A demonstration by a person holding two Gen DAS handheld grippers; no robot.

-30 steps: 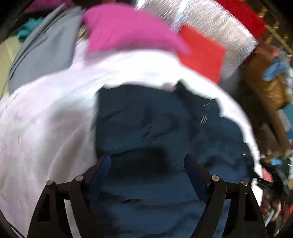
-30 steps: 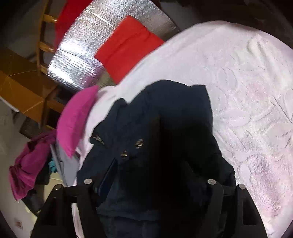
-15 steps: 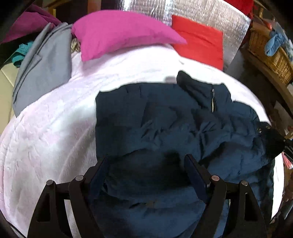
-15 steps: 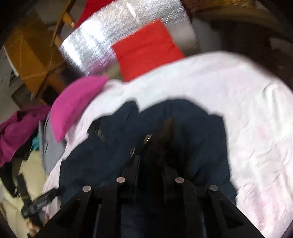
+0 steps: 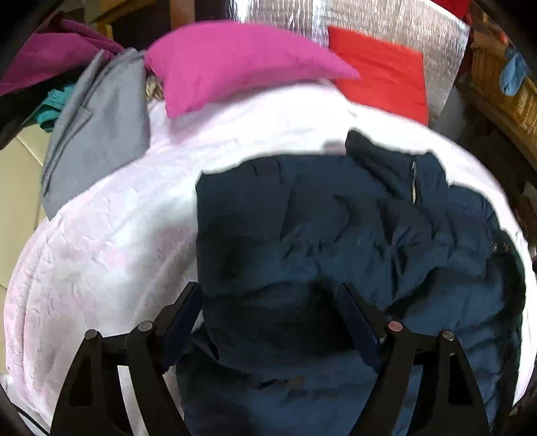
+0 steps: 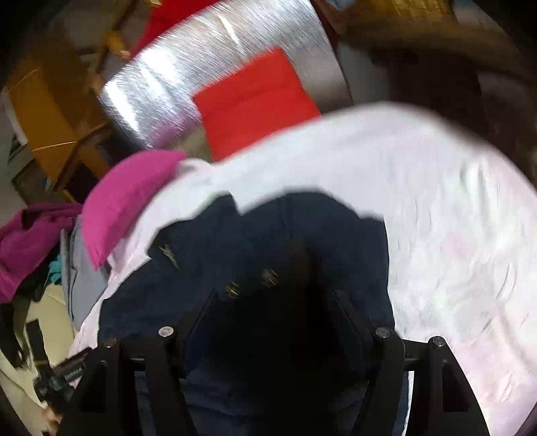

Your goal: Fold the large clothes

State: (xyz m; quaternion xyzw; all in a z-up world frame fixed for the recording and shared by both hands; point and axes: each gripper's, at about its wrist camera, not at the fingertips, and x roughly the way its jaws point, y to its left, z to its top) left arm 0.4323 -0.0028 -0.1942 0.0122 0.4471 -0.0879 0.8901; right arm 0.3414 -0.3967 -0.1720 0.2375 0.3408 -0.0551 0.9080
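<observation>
A dark navy jacket [image 5: 335, 234] lies crumpled on a white-pink bedspread [image 5: 110, 255]. Its zipper [image 5: 413, 184] shows toward the far right. My left gripper [image 5: 268, 295] hangs open over the jacket's near part, its pads apart from the cloth beneath them. In the right wrist view the same jacket [image 6: 255, 241] shows two metal snaps [image 6: 250, 283]. My right gripper [image 6: 273, 295] is above it with its jaws opening. A dark fold of the jacket sits between the jaws, and the pads do not press on it.
A magenta pillow [image 5: 231, 60] and a red pillow [image 5: 382, 73] lean on a silver foil panel [image 5: 386, 20] at the bed's head. A grey garment [image 5: 97, 134] and purple clothes [image 5: 50, 53] lie at the left edge. A wicker basket [image 5: 500, 90] stands at the right.
My right gripper closed on the jacket half a second ago and has spread wide again while rising. The left view has turned and shows more of the jacket; its jaws stayed wide.
</observation>
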